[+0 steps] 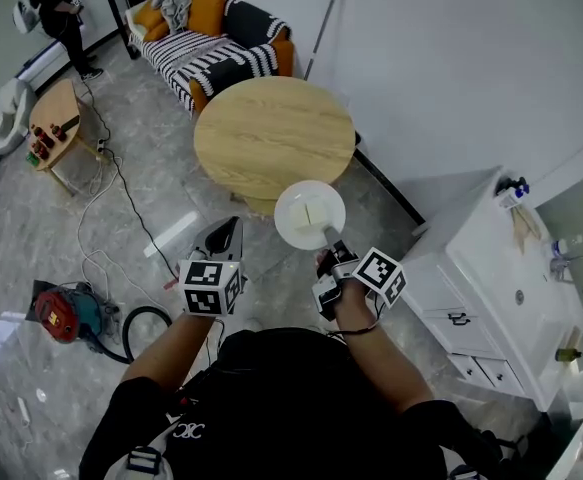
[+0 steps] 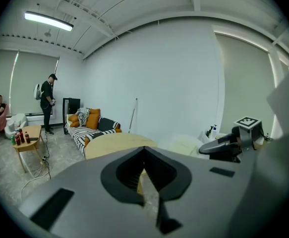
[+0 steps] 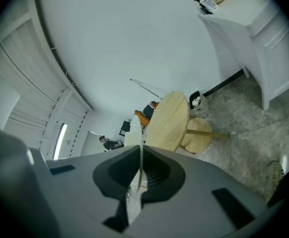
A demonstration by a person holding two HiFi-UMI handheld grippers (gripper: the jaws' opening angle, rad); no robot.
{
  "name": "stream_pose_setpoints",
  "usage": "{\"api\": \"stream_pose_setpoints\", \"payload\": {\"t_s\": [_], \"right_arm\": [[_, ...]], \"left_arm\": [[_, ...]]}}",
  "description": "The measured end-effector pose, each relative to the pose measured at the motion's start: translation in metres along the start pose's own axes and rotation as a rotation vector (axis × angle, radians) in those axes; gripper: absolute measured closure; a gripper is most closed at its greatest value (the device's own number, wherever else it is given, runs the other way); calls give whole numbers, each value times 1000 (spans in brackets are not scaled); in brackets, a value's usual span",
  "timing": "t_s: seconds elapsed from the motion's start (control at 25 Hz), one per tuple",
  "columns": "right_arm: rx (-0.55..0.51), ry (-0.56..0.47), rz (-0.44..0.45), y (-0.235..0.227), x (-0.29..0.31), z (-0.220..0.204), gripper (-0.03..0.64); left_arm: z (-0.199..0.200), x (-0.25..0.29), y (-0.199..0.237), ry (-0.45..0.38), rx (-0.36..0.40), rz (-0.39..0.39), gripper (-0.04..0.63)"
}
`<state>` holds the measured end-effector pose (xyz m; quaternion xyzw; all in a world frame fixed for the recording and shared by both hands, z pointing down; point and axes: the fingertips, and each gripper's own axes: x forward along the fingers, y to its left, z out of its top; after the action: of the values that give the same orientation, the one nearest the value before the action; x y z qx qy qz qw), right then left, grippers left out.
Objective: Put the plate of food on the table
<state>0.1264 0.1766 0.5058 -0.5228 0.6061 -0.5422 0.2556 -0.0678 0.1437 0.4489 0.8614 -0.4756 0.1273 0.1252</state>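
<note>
A white plate (image 1: 309,213) with a pale piece of food on it hangs in the air just short of the near edge of the round wooden table (image 1: 271,133). My right gripper (image 1: 329,236) is shut on the plate's near rim. In the right gripper view the plate (image 3: 134,128) shows edge-on, clamped between the jaws of my right gripper (image 3: 141,147), with the table (image 3: 170,119) beyond it. My left gripper (image 1: 227,236) is shut and empty, held level to the left of the plate. From the left gripper (image 2: 144,152) the table (image 2: 115,143) lies ahead and the plate (image 2: 186,144) to the right.
A striped sofa (image 1: 211,33) stands behind the table. A white cabinet (image 1: 491,278) runs along the right wall. On the floor at left lie a red machine (image 1: 63,313) and cables. A small side table (image 1: 59,126) and a person (image 1: 56,13) are far left. A stool (image 3: 199,135) is under the table.
</note>
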Motion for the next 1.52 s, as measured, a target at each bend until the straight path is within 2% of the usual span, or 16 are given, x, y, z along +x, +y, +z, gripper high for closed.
{"api": "stream_pose_setpoints", "payload": {"t_s": [0.56, 1.16, 1.52], "right_arm": [[13, -10, -8, 7, 13, -22, 600], [31, -52, -43, 16, 30, -90, 600], [71, -92, -26, 21, 28, -84, 600]], "left_arm": [[-7, -5, 26, 13, -2, -17, 588], [-24, -23, 93, 29, -5, -72, 588], [-27, -24, 104, 34, 2, -91, 588]]}}
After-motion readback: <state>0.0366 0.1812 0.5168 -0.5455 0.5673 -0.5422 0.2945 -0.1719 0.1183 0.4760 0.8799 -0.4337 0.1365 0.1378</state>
